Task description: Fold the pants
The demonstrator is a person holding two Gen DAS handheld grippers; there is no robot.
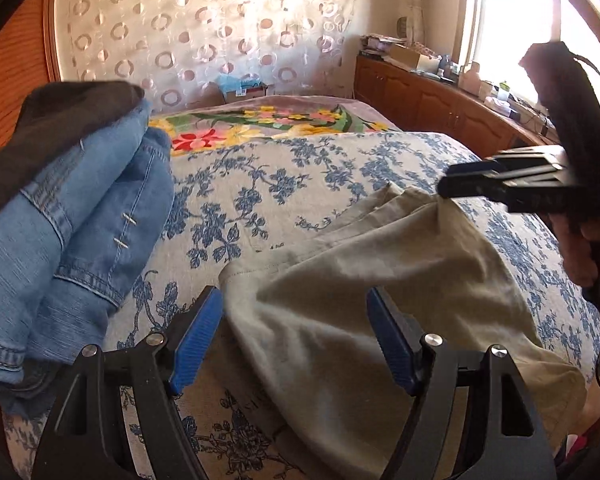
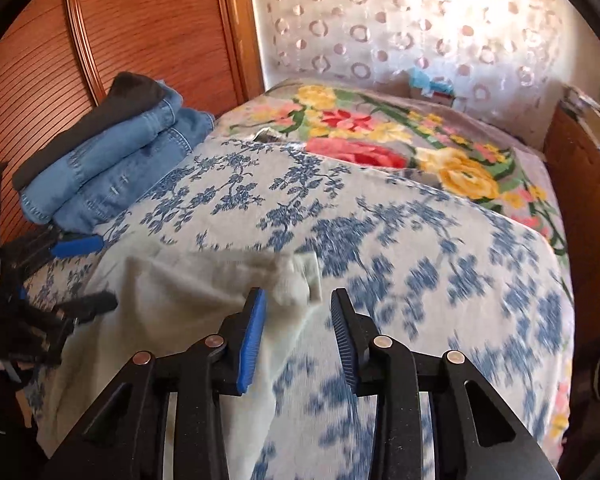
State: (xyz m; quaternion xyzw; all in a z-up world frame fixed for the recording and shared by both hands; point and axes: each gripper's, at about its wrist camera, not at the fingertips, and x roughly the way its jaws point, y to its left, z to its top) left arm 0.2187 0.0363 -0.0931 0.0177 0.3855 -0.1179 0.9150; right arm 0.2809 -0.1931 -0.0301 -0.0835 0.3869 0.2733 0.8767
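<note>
khaki pants (image 1: 380, 280) lie spread on blue-floral bedspread (image 1: 300, 184), near bed edge. left gripper (image 1: 296, 340): jaws wide apart over pants edge, gripping nothing. right gripper (image 2: 298, 340): jaws parted, pants corner just beside left pad, not clamped. folded jeans (image 1: 80, 220) stacked at left, apart from pants.

The pants (image 1: 380, 280) are pale khaki-beige, lying on a bedspread (image 1: 300, 184) of off-white cloth printed with blue flower sprays. Behind it a blanket (image 2: 400, 136) shows red, pink and yellow blooms with green leaves on grey. The folded jeans (image 1: 80, 220) are light blue denim under a dark grey garment (image 1: 60, 120); the curtain (image 1: 204, 24) is white with rings.
</note>
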